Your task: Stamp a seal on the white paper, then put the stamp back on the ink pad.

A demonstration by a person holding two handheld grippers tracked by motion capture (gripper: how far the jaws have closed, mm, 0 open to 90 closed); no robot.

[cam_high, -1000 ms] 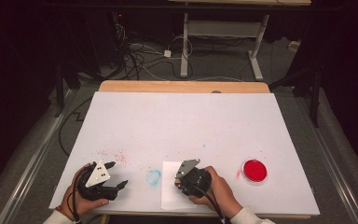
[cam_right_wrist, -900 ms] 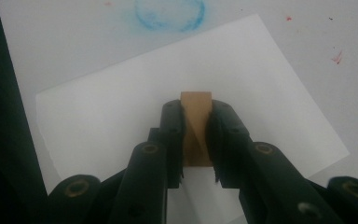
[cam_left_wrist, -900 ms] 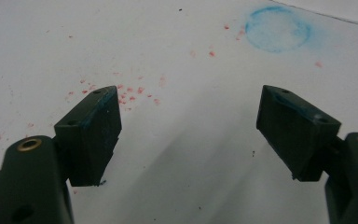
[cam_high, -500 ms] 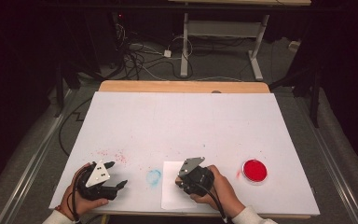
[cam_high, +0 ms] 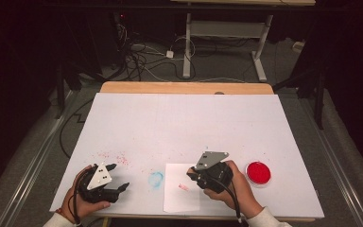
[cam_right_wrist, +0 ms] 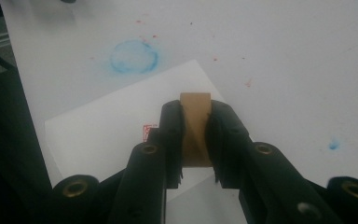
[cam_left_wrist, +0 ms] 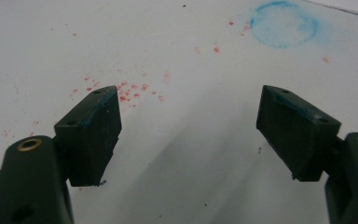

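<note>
Two grippers are down at the near edge of the table (cam_high: 123, 118). Left gripper (cam_high: 118, 177) sits near left with jaws spread wide, nothing between them, by some red specks (cam_left_wrist: 128, 91). Blue ring smudge (cam_high: 156, 179) comes next, then the paper sheet (cam_high: 177, 196). Right gripper (cam_right_wrist: 196, 128) is pinching a small brown block (cam_right_wrist: 195, 105) over it. Red dish (cam_high: 258, 173) is far right.

White table top (cam_high: 184, 123), bare over most of its far half. On its near part, left of middle, a smudged blue ring stain (cam_high: 156, 179); farther left on the same surface, scattered red specks (cam_high: 116, 158). Along the table's far edge, a strip of pale wood (cam_high: 184, 88). Beyond the table, tangled cables (cam_high: 142, 56) on grey floor (cam_high: 42, 142) and a white-legged frame (cam_high: 222, 28). Dark all around.
</note>
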